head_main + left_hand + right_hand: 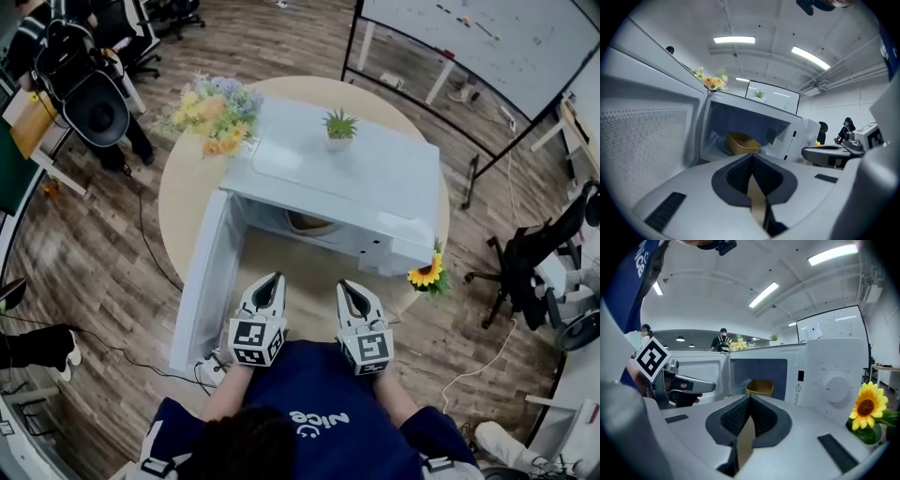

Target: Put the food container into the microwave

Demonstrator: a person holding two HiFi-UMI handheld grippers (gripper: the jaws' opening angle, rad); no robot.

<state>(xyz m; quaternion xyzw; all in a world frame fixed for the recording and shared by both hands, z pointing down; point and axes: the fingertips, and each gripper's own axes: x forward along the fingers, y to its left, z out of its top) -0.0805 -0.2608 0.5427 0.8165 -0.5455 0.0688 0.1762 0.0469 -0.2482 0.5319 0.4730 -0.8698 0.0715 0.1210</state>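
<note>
The yellow container (307,223) sits inside the microwave (375,178) at the middle of the frame, with the door (204,281) swung open to the left. The left claw (273,278) and right claw (348,285) hover at lower centre over the desk (183,197). Each has its tips pressed together and holds nothing.

Open-plan office or lab-type workroom, not a home. Big whiteboard (487,42) on a wheeled frame, swivel office chairs (527,261) round the edges, wood-plank floor (84,253) w/ loose cables (140,225) trailing over it. Long strip lights (733,40) on a plain white ceiling. People (723,341) stand in the bkgd. The microwave (347,178) sits on a round counter (183,187) mid-room, w/ flowers (214,111) beside it, no kitchen units around
</note>
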